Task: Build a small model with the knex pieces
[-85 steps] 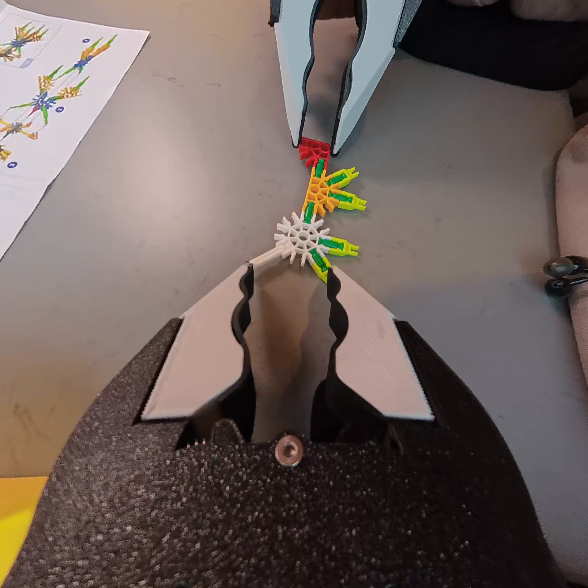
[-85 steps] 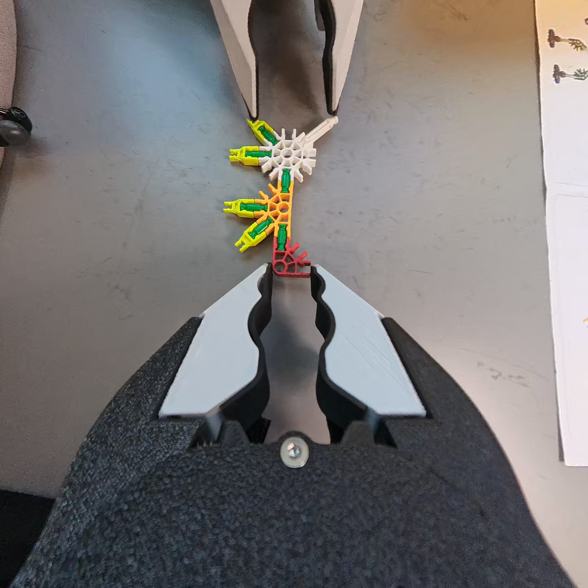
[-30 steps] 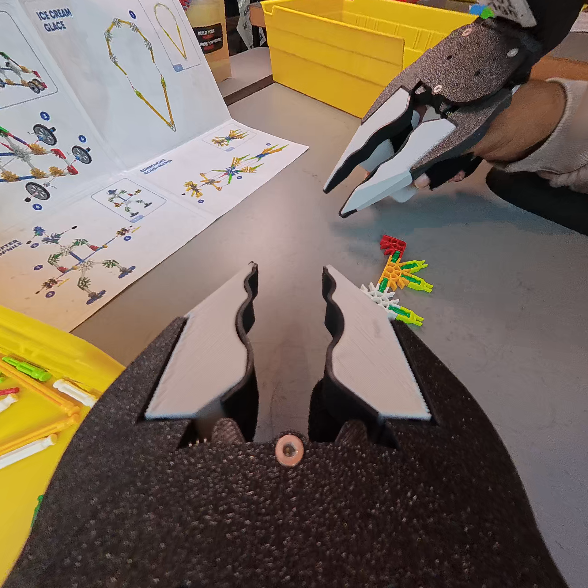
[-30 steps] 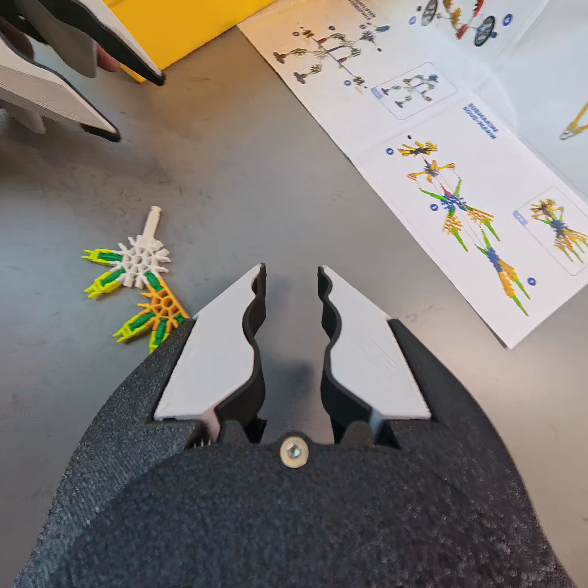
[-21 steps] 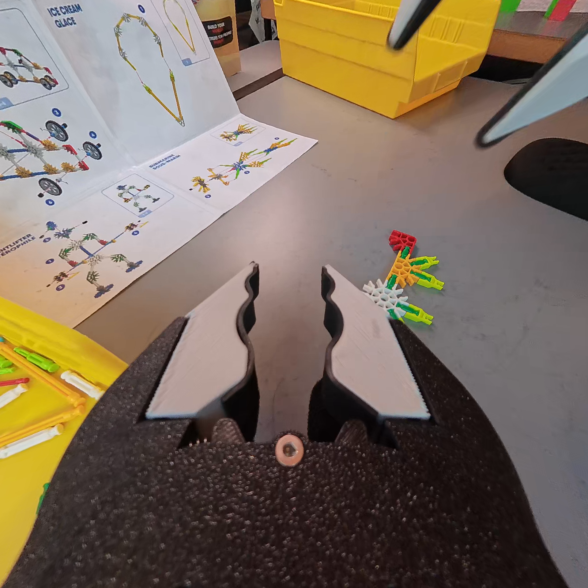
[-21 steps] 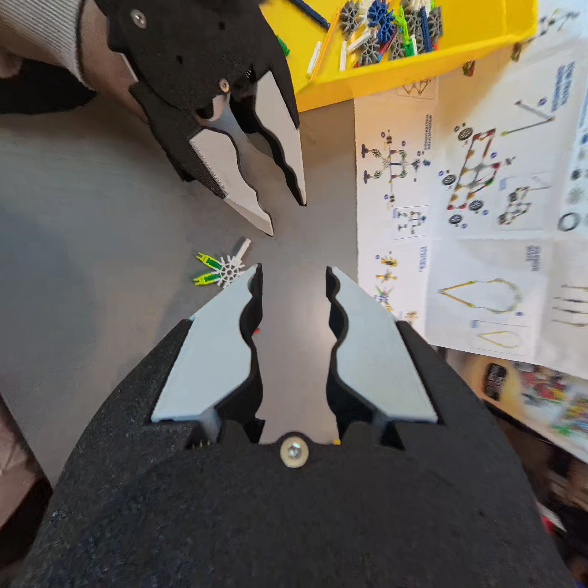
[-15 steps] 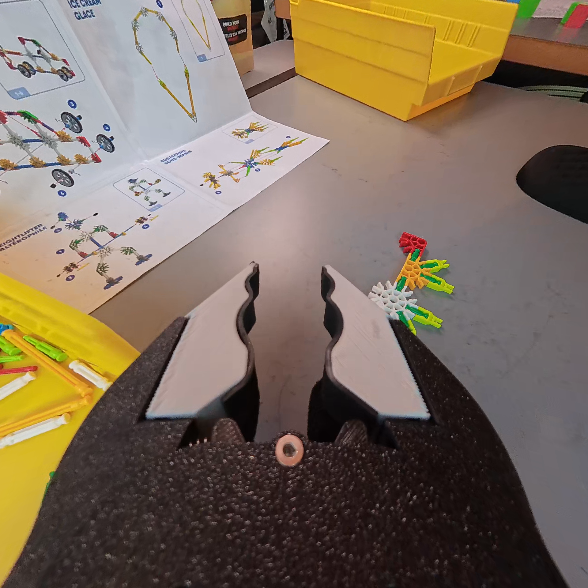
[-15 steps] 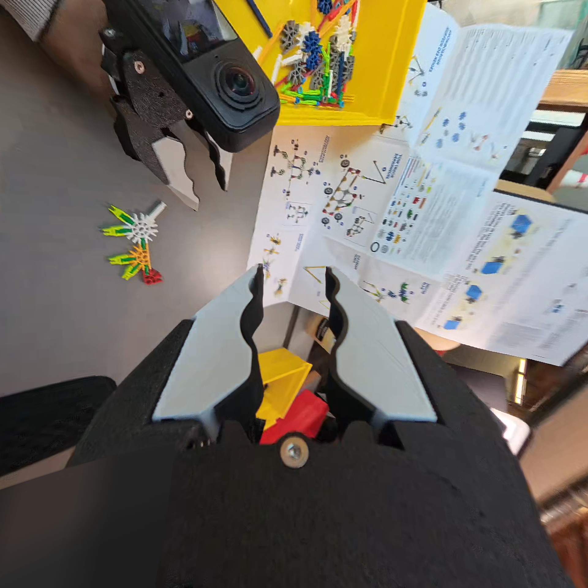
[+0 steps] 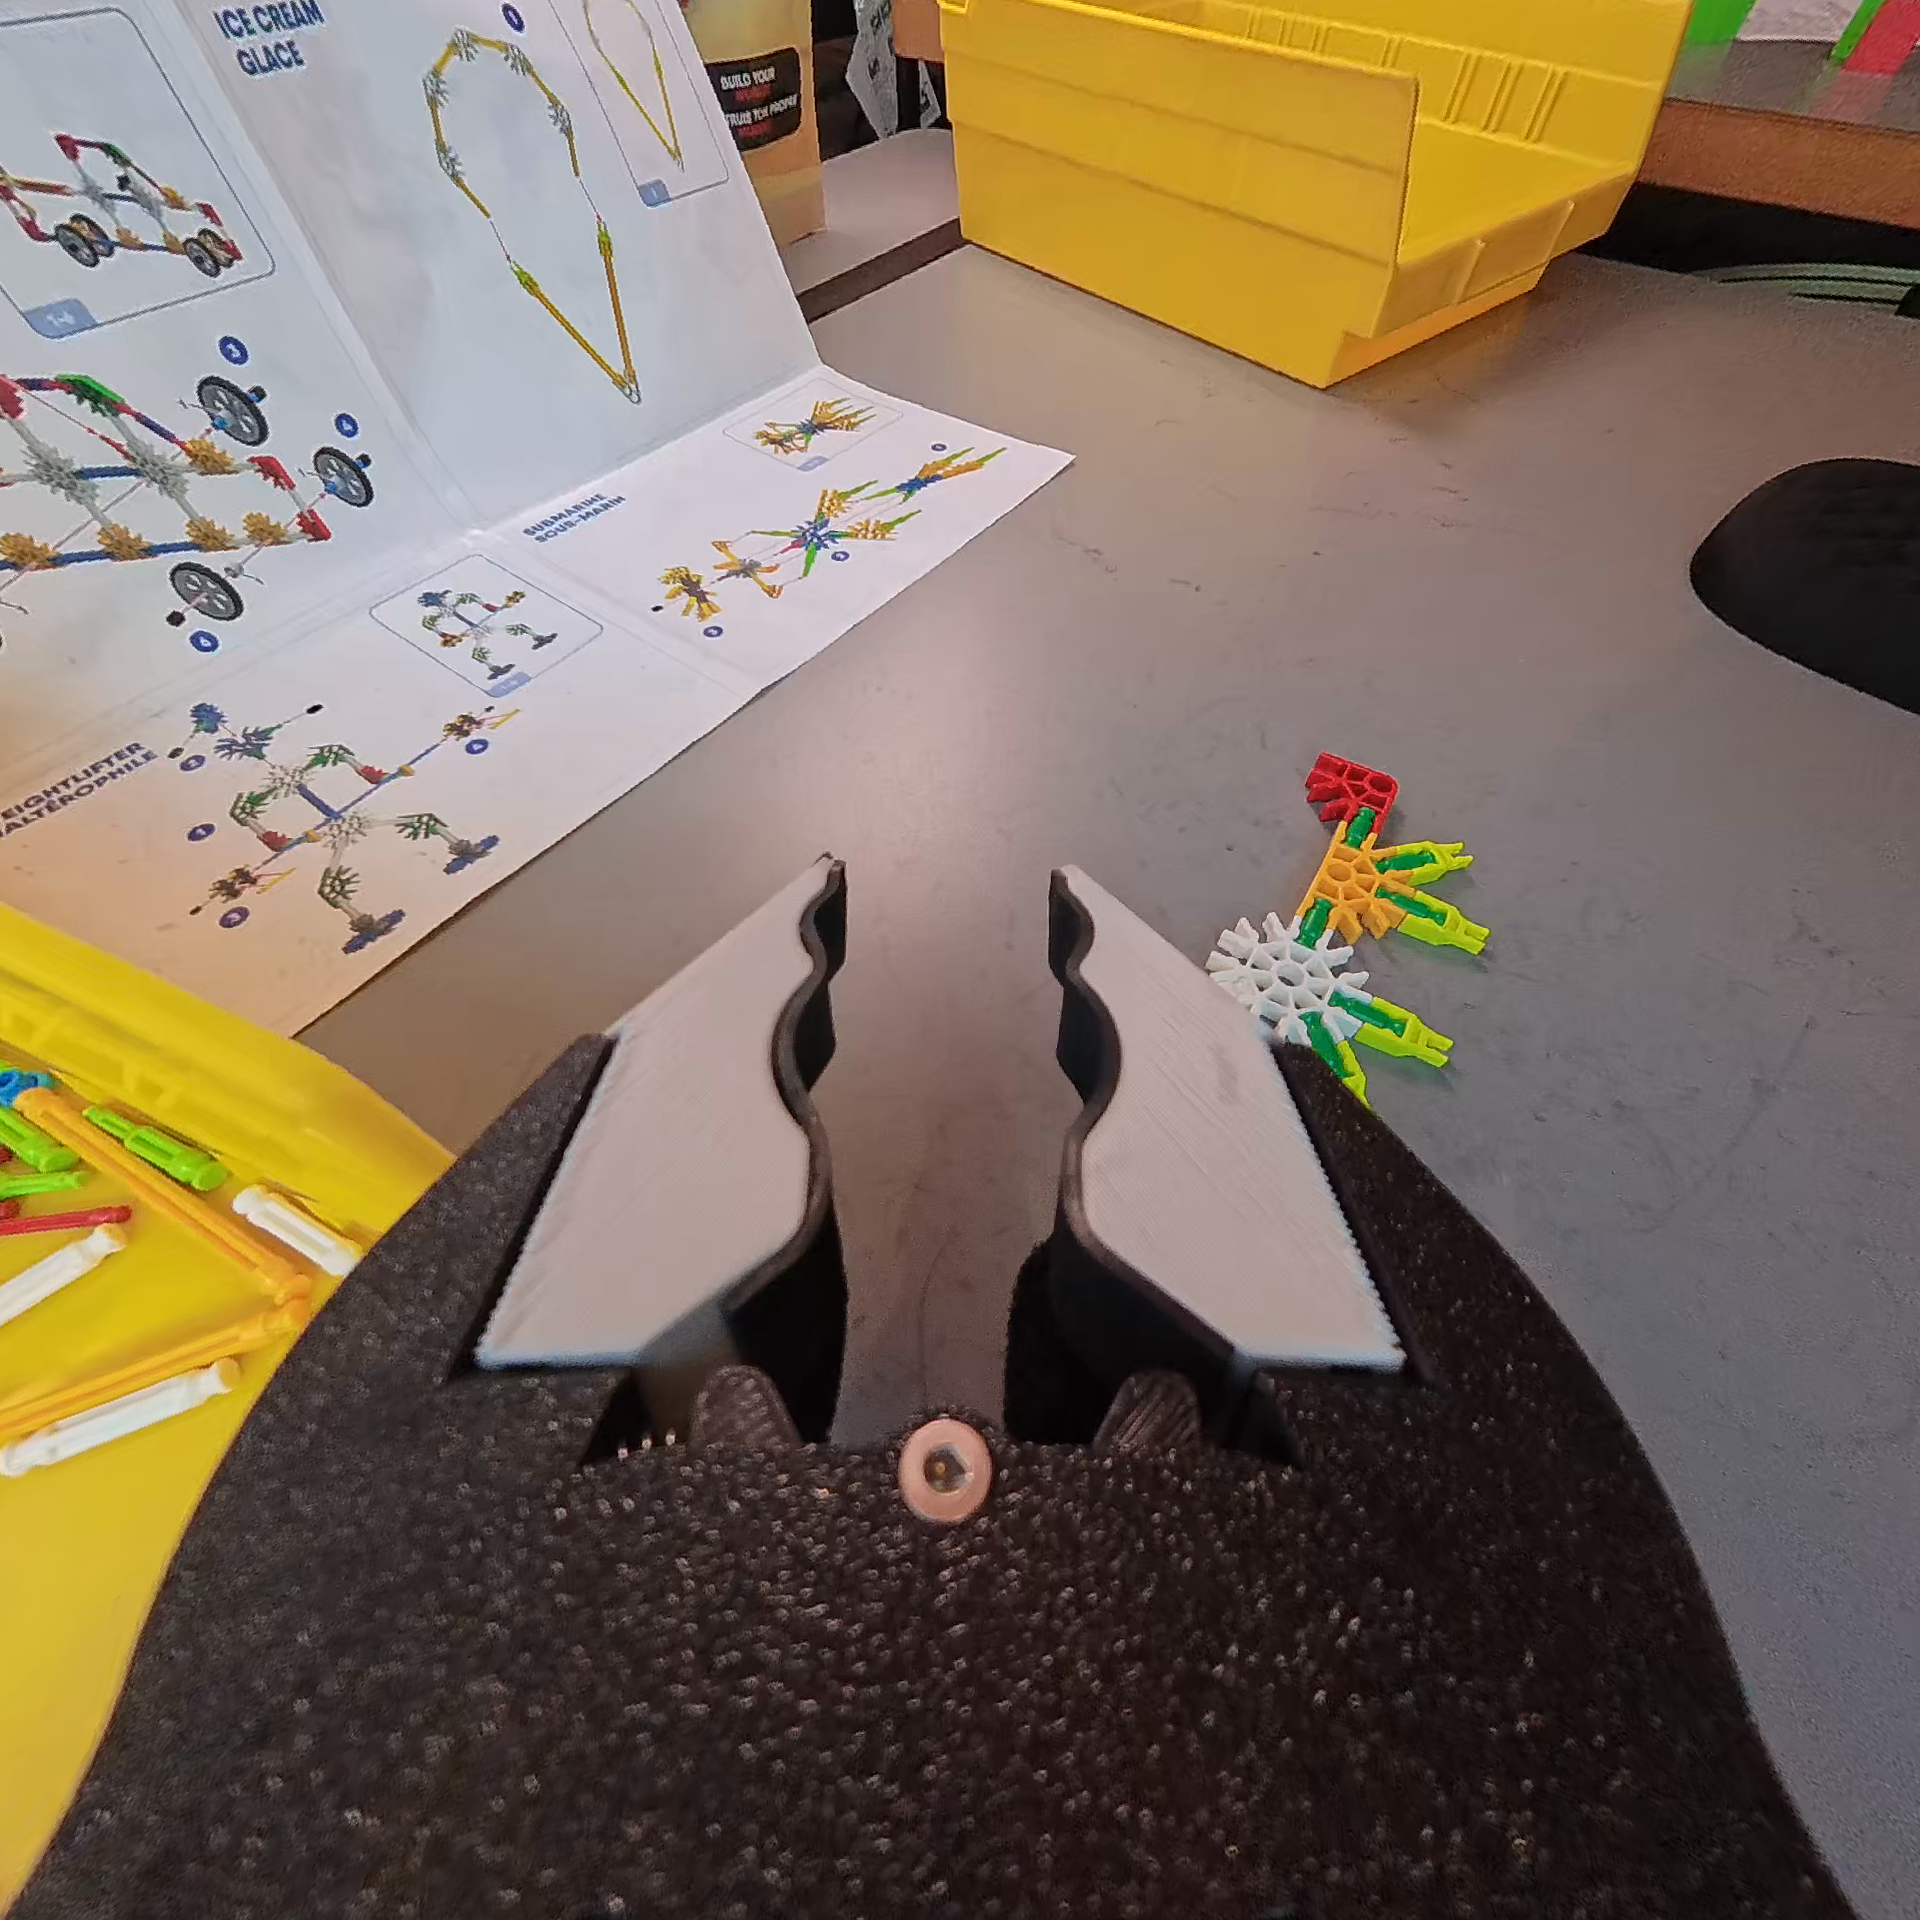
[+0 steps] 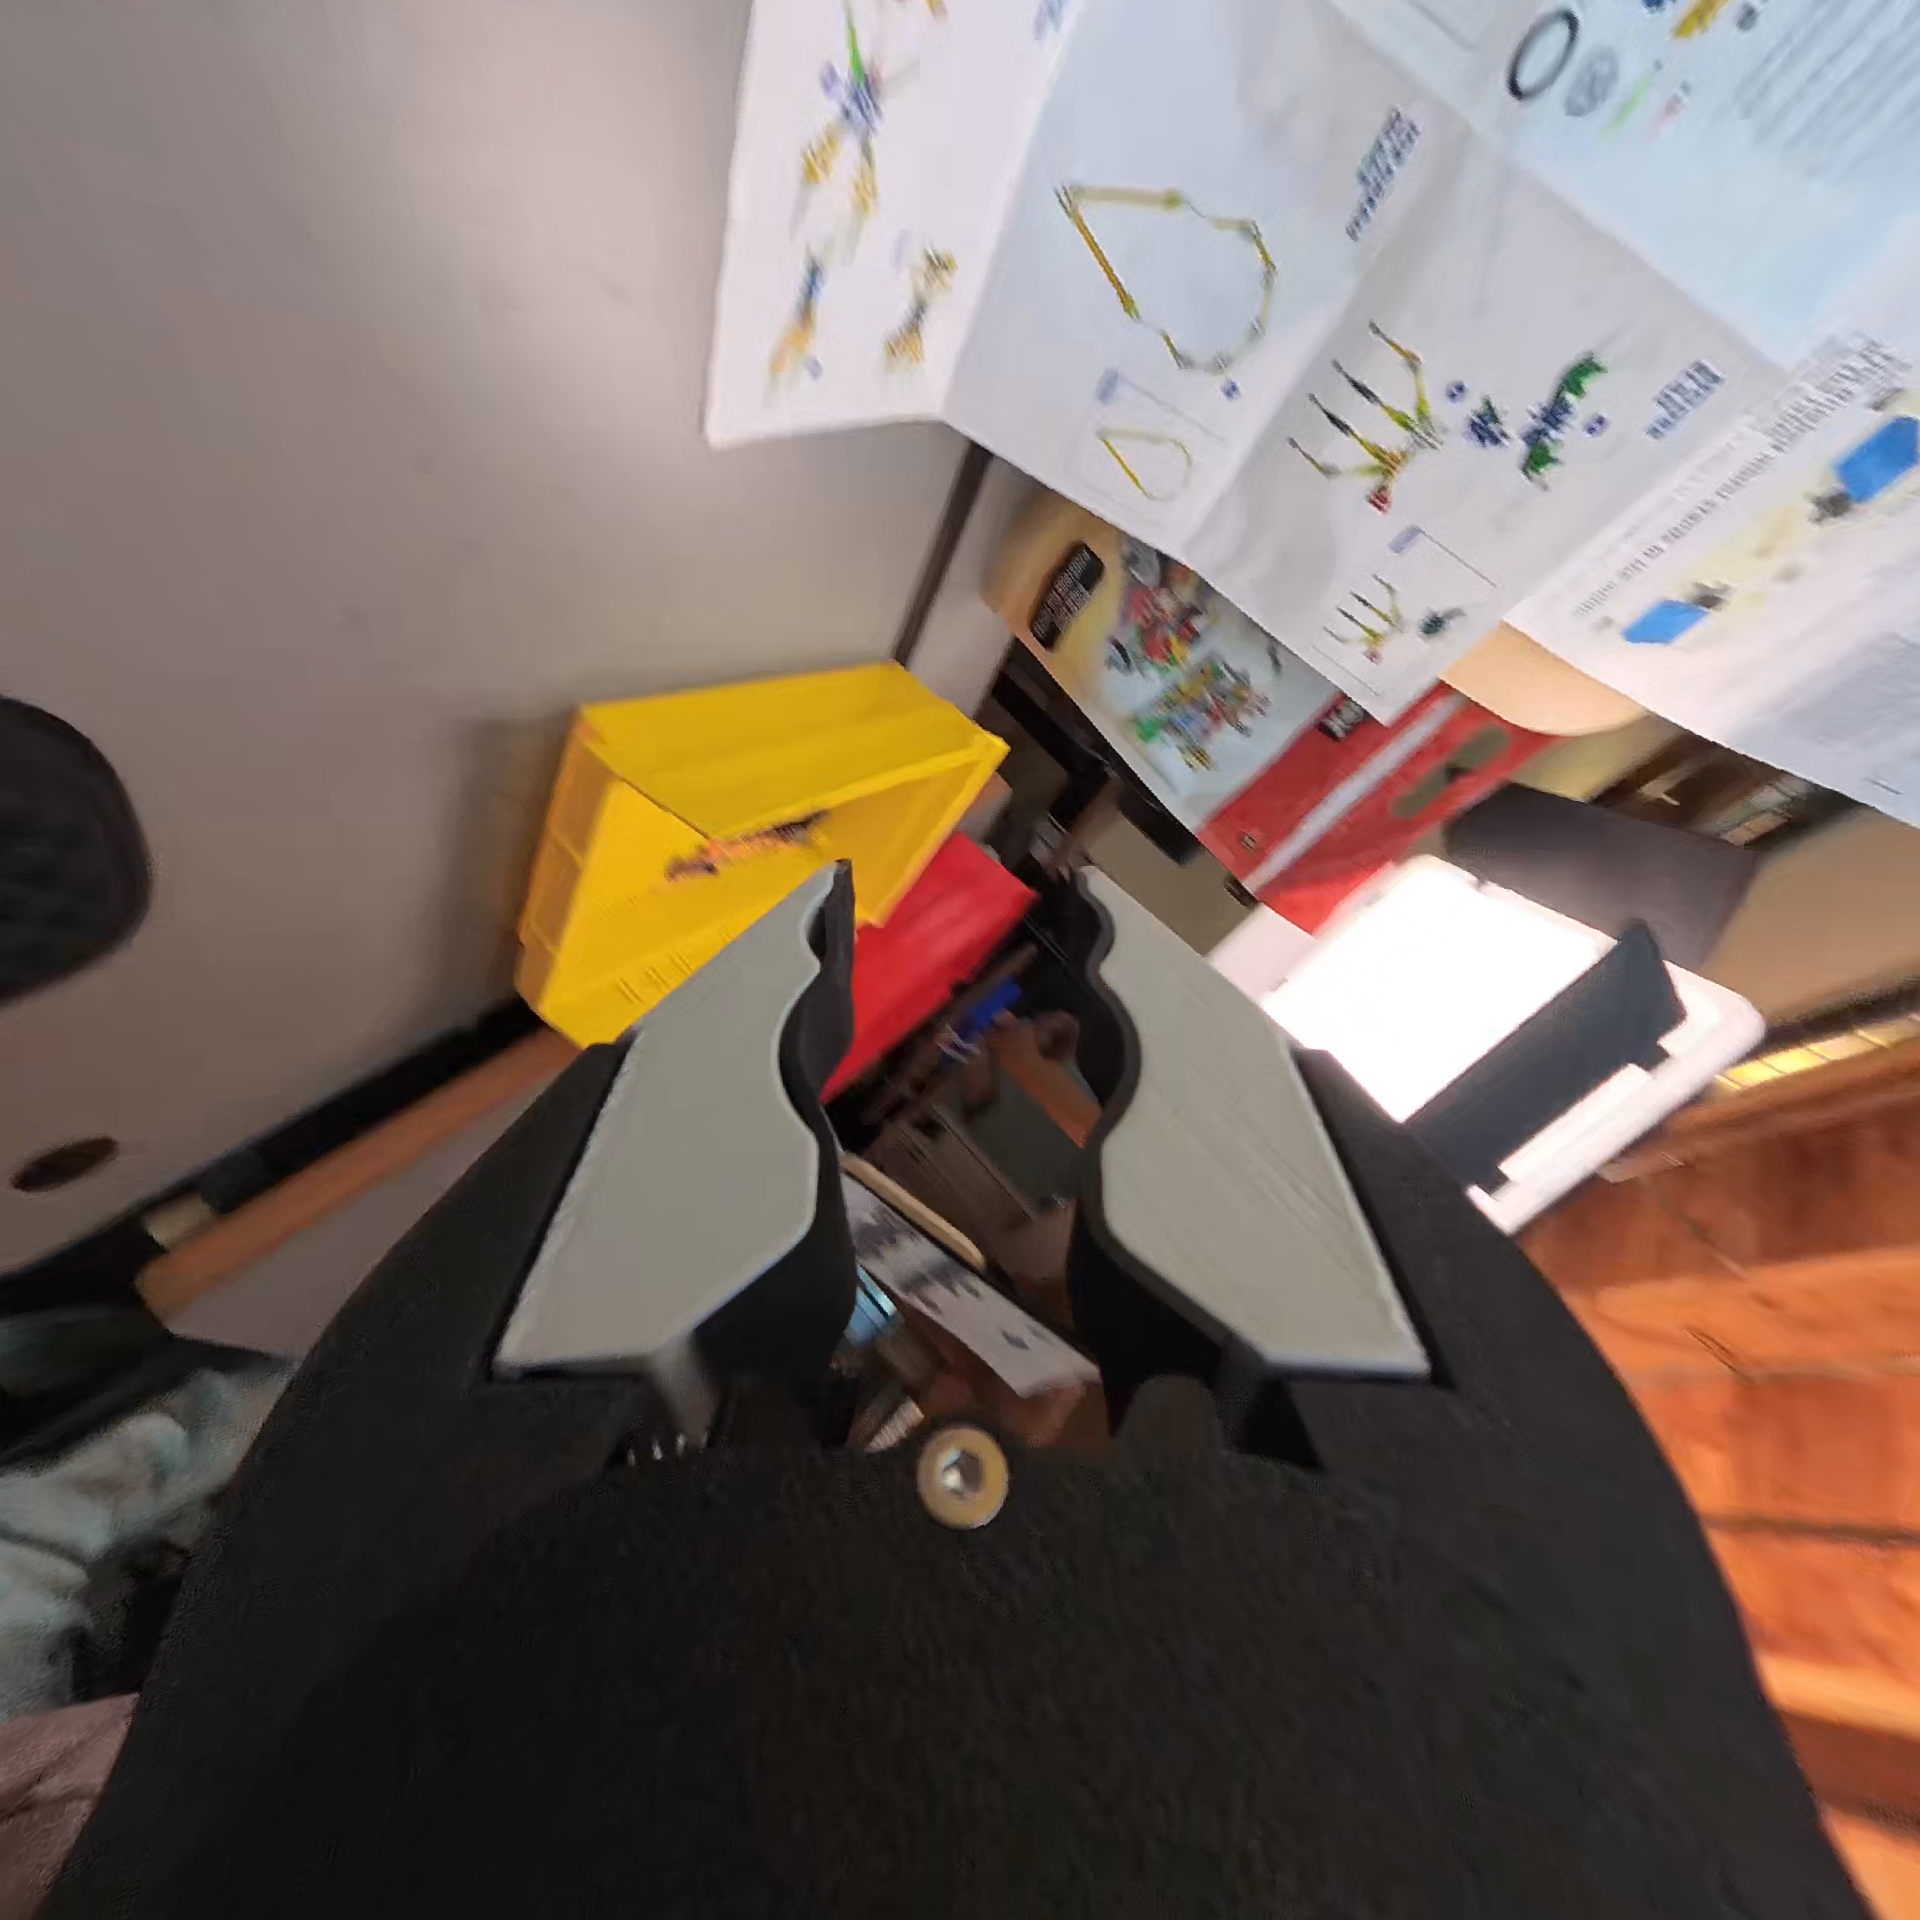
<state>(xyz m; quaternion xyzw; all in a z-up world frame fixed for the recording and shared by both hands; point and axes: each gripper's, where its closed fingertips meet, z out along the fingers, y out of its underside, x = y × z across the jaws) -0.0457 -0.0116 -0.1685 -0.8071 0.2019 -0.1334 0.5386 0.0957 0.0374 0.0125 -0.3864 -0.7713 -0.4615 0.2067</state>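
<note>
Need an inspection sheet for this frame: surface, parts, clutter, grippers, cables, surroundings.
Surface: grey table, scuffed, mostly bare at the centre.
Parts: small toy assembly lying flat on the table, a white hub, an orange hub and a red corner piece joined by green rods, nothing gripping it.
Clutter: instruction sheet part flat, part propped up; yellow tray of loose rods at left; yellow bin at the back.
Grippers: left gripper open, empty, above the table just left of the assembly. Right gripper open, empty, pointed off the table toward the bin; its view is blurred.
Cables: nothing seen.
Surroundings: shelves and boxes beyond the table, too blurred to detail.
</note>
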